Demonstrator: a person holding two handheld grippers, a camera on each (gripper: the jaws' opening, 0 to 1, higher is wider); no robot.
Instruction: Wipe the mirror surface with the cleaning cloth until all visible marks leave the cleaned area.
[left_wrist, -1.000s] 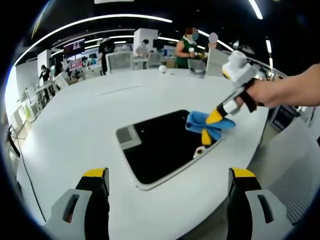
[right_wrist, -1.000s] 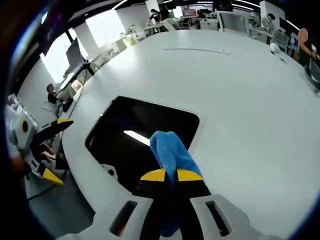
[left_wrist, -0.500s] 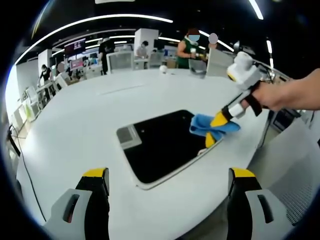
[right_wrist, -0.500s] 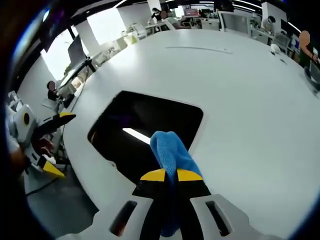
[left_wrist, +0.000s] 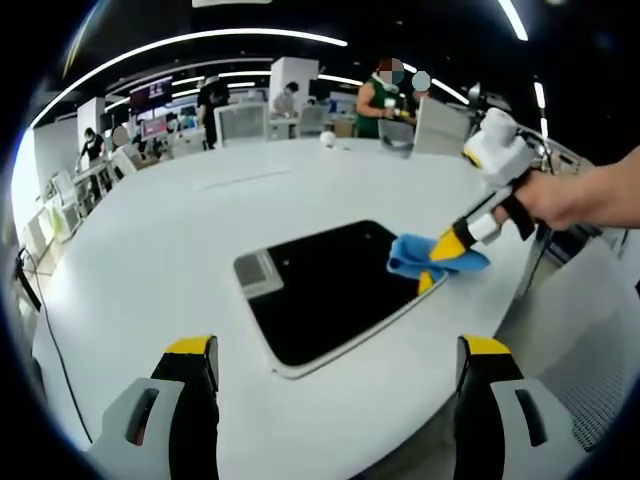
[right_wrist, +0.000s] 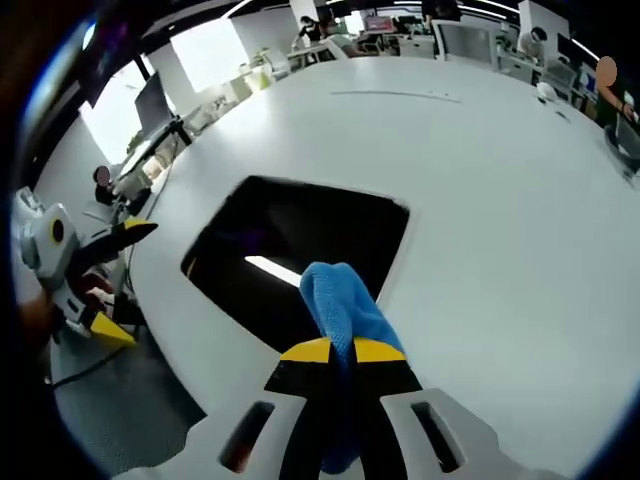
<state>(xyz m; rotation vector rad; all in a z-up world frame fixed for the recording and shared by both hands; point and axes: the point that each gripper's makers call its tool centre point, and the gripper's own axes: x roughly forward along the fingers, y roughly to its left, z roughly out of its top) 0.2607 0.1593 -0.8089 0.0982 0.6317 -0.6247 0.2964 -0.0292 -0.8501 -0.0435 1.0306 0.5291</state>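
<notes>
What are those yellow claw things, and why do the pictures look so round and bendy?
Those claws are grippers, like big tongs, and a person holds one in each hand. A small camera with a very wide lens rides on each gripper, which bends the picture. In the left gripper view, the left gripper is open and holds nothing. Across from it you can see the person's hand holding the right gripper. In the right gripper view, the right gripper pinches a blue cleaning cloth. On the big white table lies a dark mirror with a white frame. The cloth sits at the mirror's edge, ready for wiping.
</notes>
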